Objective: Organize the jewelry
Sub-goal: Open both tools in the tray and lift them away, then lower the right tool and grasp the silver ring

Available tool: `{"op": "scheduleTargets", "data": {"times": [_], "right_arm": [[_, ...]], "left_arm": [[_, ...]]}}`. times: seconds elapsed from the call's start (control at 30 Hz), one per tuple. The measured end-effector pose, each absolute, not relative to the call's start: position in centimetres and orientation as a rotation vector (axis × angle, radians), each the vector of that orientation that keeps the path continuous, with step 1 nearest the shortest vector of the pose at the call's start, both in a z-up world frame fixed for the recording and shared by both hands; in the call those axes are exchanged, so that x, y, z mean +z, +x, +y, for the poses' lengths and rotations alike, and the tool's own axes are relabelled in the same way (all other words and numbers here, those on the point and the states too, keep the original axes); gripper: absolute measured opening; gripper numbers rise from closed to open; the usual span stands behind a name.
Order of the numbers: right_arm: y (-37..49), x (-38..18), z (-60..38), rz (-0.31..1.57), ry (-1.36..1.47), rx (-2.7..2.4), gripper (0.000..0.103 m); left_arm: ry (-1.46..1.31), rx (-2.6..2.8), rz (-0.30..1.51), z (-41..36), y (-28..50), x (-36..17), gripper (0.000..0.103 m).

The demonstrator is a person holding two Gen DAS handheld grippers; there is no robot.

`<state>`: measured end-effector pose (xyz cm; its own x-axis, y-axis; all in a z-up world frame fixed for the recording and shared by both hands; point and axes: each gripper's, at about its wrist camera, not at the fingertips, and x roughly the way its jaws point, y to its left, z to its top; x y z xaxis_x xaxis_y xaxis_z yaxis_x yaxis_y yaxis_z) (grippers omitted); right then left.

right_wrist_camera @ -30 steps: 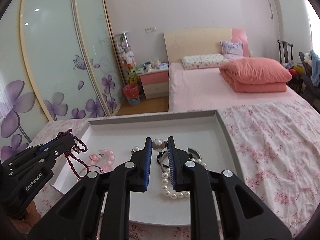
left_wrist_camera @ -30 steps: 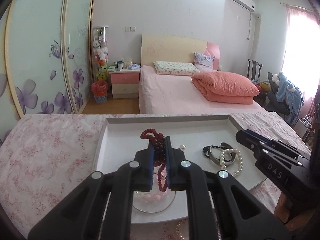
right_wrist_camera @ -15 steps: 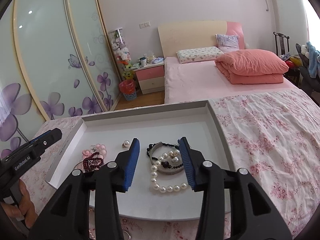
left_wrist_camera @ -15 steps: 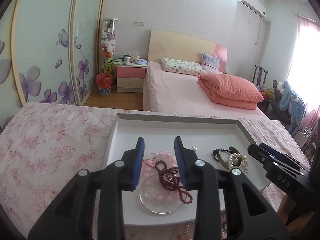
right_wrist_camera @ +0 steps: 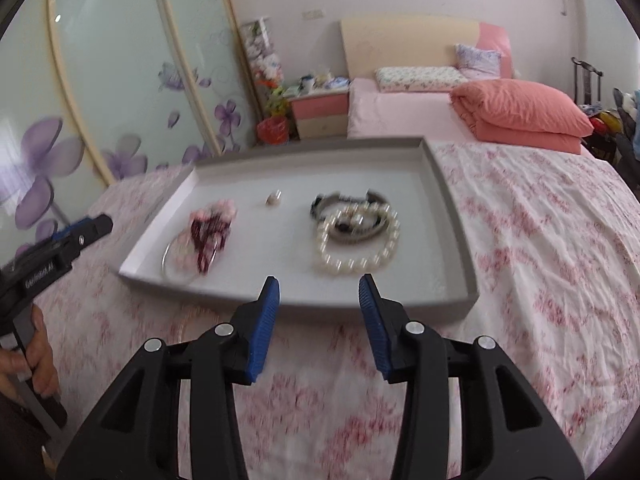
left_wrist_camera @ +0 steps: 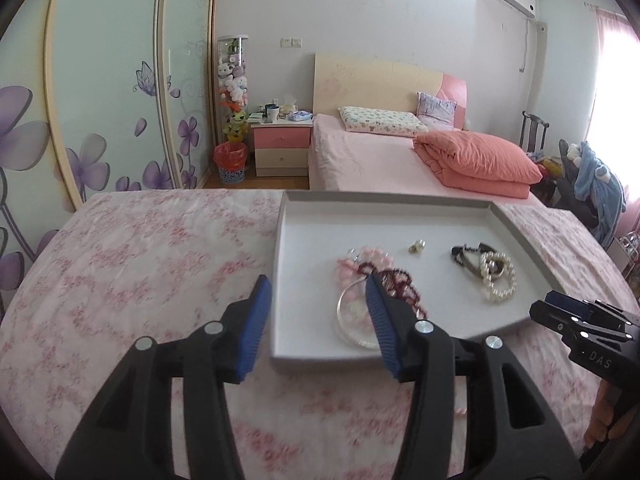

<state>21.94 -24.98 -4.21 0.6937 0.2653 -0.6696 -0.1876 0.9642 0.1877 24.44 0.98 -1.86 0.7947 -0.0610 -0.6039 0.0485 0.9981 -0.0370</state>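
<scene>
Two groups of jewelry lie apart in the tray [right_wrist_camera: 448, 216], sorted by kind, while the left hand-held gripper [left_wrist_camera: 316, 292] is spreading and the right hand-held gripper [right_wrist_camera: 319, 293] stands spread, both empty.

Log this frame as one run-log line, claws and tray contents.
left claw: opening, empty | right claw: open, empty | tray: dark red beads, pearl strand inside
</scene>
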Motion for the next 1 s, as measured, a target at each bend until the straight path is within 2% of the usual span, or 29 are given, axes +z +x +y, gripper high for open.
{"op": "scheduleTargets", "data": {"times": [0.17,0.67,1.0], "right_arm": [[20.1,-5.7,-22.9,0.853,0.002,0.342,0.036],[20.2,-7.1,-19.5,0.873,-0.122,0.353,0.024],[20.2,-7.0,-19.5,0.873,-0.146,0.293,0.023]], "left_arm": [[0.003,-0.049,0.682,1.7,22.8,-2.8,0.061],[0.011,-0.047,0.725,2.2,21.8,-3.8,0.064],[0.032,-0.087,0.744,0.4,21.8,-4.0,0.067]]}}
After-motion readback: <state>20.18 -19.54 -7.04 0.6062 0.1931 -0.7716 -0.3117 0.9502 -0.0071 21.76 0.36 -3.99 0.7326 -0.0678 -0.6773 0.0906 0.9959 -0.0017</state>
